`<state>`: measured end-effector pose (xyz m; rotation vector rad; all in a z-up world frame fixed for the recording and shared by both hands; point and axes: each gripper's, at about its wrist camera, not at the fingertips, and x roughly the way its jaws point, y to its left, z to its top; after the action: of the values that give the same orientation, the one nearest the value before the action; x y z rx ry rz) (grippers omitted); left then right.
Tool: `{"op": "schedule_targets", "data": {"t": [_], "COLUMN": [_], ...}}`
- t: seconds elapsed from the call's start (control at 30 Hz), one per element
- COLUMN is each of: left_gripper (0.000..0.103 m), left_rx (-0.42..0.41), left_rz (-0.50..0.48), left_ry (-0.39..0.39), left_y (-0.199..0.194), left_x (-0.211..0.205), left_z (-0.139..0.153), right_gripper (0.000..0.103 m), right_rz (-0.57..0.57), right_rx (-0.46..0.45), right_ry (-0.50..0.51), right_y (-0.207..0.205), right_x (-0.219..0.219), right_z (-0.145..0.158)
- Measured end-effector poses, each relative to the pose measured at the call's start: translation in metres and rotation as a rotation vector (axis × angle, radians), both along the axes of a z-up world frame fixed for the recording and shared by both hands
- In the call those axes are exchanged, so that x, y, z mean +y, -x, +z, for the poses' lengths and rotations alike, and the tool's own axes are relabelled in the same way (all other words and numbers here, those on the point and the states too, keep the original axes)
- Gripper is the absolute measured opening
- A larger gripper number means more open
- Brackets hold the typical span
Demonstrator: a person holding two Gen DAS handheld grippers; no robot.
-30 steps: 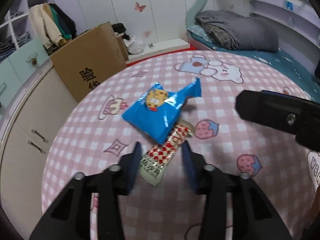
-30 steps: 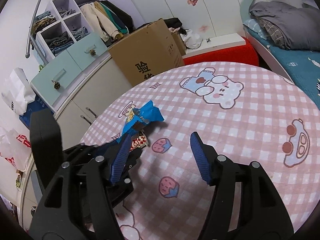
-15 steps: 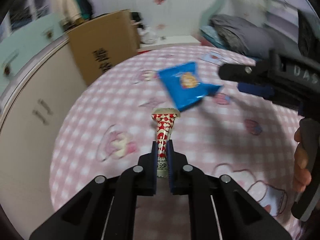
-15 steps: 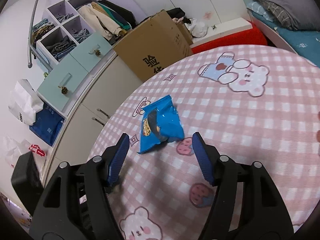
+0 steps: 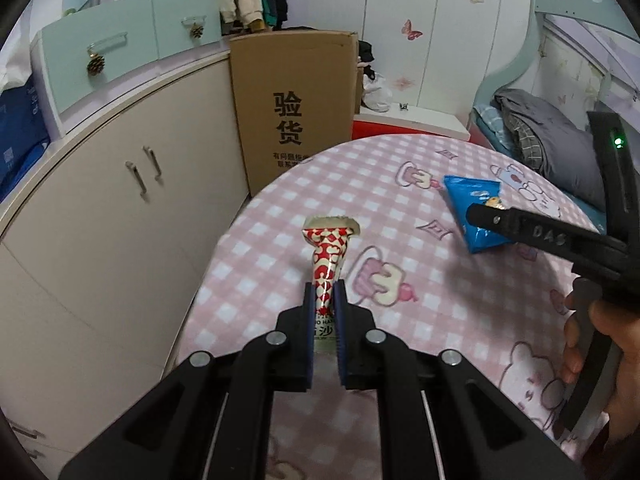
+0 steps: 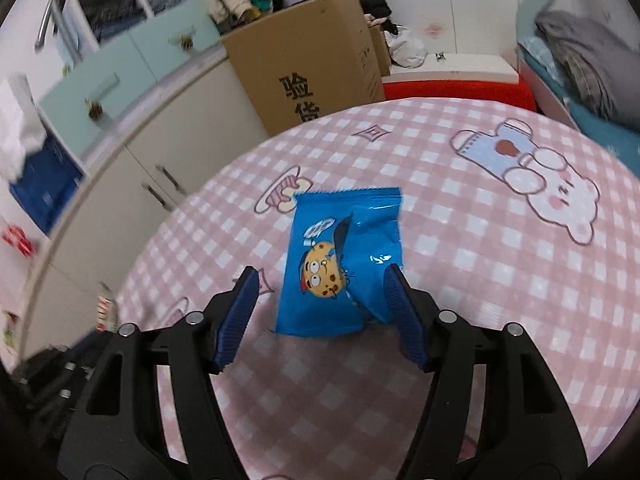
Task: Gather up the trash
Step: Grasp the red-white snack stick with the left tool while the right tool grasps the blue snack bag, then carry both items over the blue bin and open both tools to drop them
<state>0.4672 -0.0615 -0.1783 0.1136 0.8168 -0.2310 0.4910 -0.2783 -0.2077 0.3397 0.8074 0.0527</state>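
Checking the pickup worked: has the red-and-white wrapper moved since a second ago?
Yes. The red-and-white wrapper has left the blue packet and moved toward the table's cabinet-side edge, clamped in the left gripper.

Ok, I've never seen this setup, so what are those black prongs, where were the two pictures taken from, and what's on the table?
No robot here: a person holds a two-finger gripper in each hand, each with its own camera looking along the fingers. In the left camera's picture, the left gripper is shut on a red-and-white wrapper, above the pink checked table. In the right camera's picture, the right gripper is open, with its fingers on either side of a blue cookie packet that lies on the table.
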Motion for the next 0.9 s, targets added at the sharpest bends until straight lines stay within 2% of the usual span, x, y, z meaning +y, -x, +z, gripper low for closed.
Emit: {"op": "schedule_targets", "data": {"t": [0.03, 0.07, 0.17, 0.23, 0.43, 0.63, 0.77, 0.9], "left_gripper": [0.008, 0.008, 0.008, 0.008, 0.008, 0.008, 0.008, 0.008], "left_rx": [0.002, 0.001, 0.005, 0.004, 0.007, 0.024, 0.058, 0.107], "left_rz": [0.002, 0.005, 0.023, 0.037, 0.091, 0.185, 0.273, 0.359], "left_ry": [0.005, 0.007, 0.015, 0.021, 0.067, 0.108, 0.131, 0.154], "left_y": [0.001, 0.001, 0.006, 0.01, 0.036, 0.075, 0.103, 0.125], "left_x": [0.004, 0.007, 0.021, 0.033, 0.081, 0.15, 0.204, 0.252], "left_z": [0.0, 0.001, 0.003, 0.005, 0.011, 0.006, -0.01, -0.038], "right_gripper": [0.039, 0.027, 0.016, 0.007, 0.005, 0.005, 0.005, 0.005], "right_rz": [-0.001, 0.01, 0.041, 0.068, 0.199, 0.392, 0.513, 0.614], "right_rx": [0.008, 0.01, 0.015, -0.002, -0.088, -0.165, -0.157, -0.107], "right_ry": [0.033, 0.033, 0.073, 0.064, 0.059, 0.013, -0.019, -0.011], "right_y": [-0.001, -0.002, -0.001, 0.005, 0.043, 0.092, 0.116, 0.137], "right_x": [0.004, 0.005, 0.016, 0.024, 0.081, 0.172, 0.238, 0.303], "right_z": [0.0, -0.001, -0.001, 0.002, 0.028, 0.055, 0.048, 0.02]}}
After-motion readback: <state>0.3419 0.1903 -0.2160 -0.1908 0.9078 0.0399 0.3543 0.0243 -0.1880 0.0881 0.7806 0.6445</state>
